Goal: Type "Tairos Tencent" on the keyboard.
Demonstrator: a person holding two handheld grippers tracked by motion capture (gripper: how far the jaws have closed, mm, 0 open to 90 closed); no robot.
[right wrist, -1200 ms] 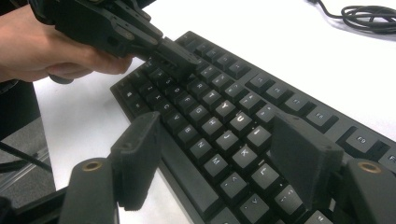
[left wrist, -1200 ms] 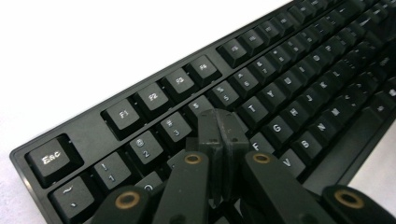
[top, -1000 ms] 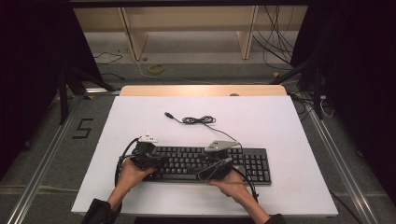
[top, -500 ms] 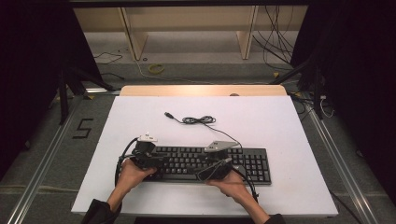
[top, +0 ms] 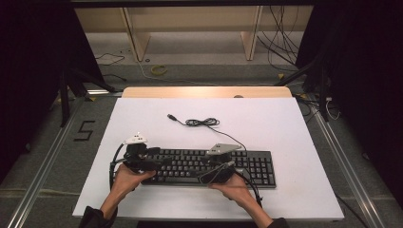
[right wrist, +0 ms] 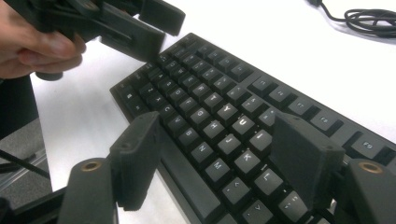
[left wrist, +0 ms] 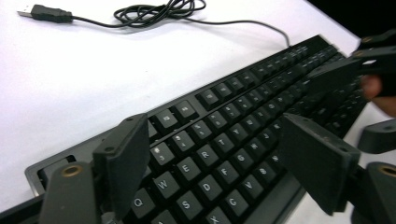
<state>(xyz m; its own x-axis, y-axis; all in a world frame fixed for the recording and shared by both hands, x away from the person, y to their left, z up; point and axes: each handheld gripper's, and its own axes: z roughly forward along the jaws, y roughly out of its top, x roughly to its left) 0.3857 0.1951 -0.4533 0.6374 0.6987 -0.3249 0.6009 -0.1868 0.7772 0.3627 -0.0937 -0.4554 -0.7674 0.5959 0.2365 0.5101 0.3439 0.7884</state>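
A black keyboard (top: 209, 167) lies flat at the near side of the white table (top: 266, 128). My left gripper (top: 158, 160) hovers over its left end, seen above the Q-W-E keys (left wrist: 189, 165). Its jaws (left wrist: 215, 140) have just been opening and stand open with nothing between them. My right gripper (top: 205, 174) is at the keyboard's middle front edge. It is open (right wrist: 217, 135) over the letter keys (right wrist: 233, 140) and grips nothing. Each gripper shows in the other's view: the right gripper (left wrist: 345, 70) and the left gripper (right wrist: 140, 28).
The keyboard's thin black cable (top: 202, 122) runs back from it, coils loosely and ends in a USB plug (left wrist: 44, 13) on the bare tabletop. A wooden strip (top: 204, 92) edges the table's far side. Dark floor and metal rails (top: 43, 166) flank the table.
My left gripper has shifted slightly left along the keyboard's left end. The right gripper and the keyboard have stayed where they were.
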